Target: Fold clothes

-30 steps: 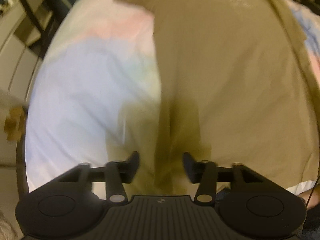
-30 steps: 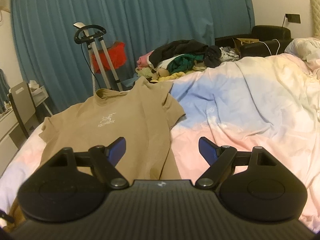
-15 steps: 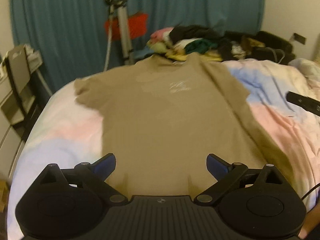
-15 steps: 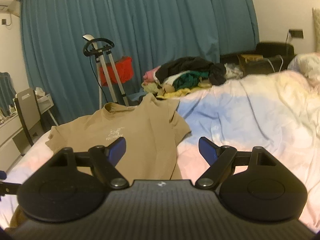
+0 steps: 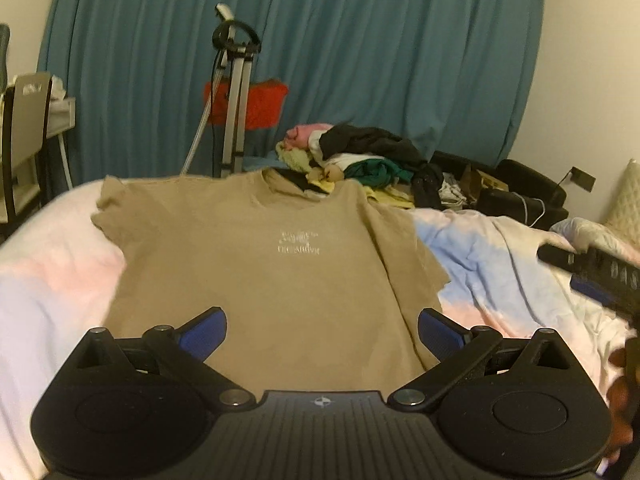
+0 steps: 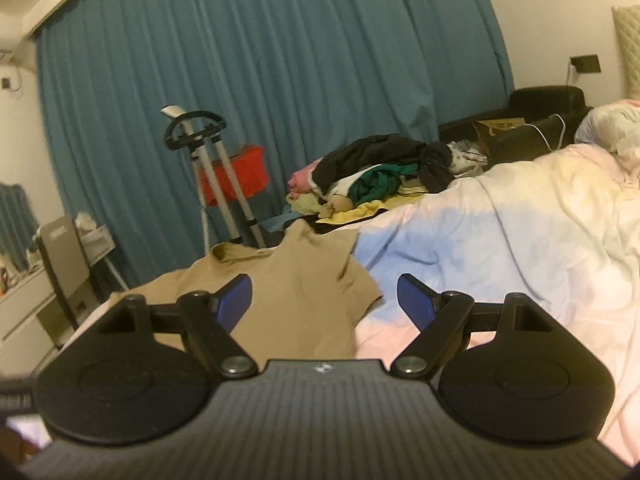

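A tan t-shirt (image 5: 280,264) with a small white chest print lies flat, front up, on the pastel bedspread (image 5: 492,264), collar toward the curtain. My left gripper (image 5: 322,330) is open and empty, held above the shirt's lower hem. My right gripper (image 6: 324,298) is open and empty, above the shirt's right side; the shirt's right sleeve (image 6: 356,284) shows beyond it. The right gripper's body also shows at the right edge of the left wrist view (image 5: 592,272).
A heap of unfolded clothes (image 5: 360,160) lies at the far end of the bed, also in the right wrist view (image 6: 376,168). A garment steamer stand (image 5: 234,100) and a red basket (image 5: 246,102) stand before the blue curtain. A chair (image 5: 24,136) is at the left.
My left gripper opened wide, letting go of the shirt's hem, and lifted from pointing down at the cloth to looking level across the bed. The right gripper rose slightly, staying open.
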Motion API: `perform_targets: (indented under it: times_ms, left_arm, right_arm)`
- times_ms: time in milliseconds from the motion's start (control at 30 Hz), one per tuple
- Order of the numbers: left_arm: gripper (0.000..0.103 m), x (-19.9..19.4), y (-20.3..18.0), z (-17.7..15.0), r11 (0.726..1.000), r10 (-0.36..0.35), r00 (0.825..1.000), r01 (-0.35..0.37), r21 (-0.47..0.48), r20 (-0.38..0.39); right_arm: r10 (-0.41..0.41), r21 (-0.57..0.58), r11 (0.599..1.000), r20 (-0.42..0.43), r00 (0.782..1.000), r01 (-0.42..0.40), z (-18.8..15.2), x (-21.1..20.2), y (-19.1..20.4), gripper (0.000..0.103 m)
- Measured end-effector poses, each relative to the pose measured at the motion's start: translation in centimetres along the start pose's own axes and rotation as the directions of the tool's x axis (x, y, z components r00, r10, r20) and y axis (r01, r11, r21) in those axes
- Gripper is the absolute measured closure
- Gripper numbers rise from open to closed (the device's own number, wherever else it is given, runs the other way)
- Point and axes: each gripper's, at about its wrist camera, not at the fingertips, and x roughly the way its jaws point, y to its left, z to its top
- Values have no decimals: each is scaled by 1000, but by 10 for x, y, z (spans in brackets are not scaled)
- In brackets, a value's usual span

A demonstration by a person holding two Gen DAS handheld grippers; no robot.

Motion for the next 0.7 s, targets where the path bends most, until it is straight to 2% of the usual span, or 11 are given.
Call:
perform_targets:
  times_ms: [133,300,333,400,467,500,533,667,700]
  left_arm:
    - [0,29,10,-18,999,29,1000,-29,-23,3]
    - [0,55,23,-36,999,46,999,-46,-22,1]
    - [0,59,25,-38,998,49,999,-49,-29,-6]
    - [0,68,28,-39,998,46,999,-47,-41,-10]
    - [0,76,31,-39,998,38,999,-38,-51,-5]
    - [0,79,32,-40,998,42,999,-42,-50,-2]
    - [0,84,34,-40,997,43,999,-44,-58,-7]
    - [0,102,44,-42,993,35,998,-40,-110,-48]
    - [0,106,46,-42,991,31,998,-38,-125,-60]
  right_arm:
    - [-17,42,999,5,1000,17,9,56,-34,23]
    - [55,241,970,-60,997,-39,0,123,-75,32]
    - [71,281,959,-71,995,-49,-2,136,-84,35]
    - [104,358,931,-91,990,-65,-6,163,-100,51]
    - [139,434,897,-109,984,-79,-9,189,-117,60]
    - [156,471,878,-116,981,-84,-11,203,-125,61]
    - [166,477,875,-124,978,-88,-13,211,-125,61]
    - [169,385,918,-164,972,-95,-25,229,-96,62]
    - [169,361,927,-173,970,-97,-28,234,-88,73]
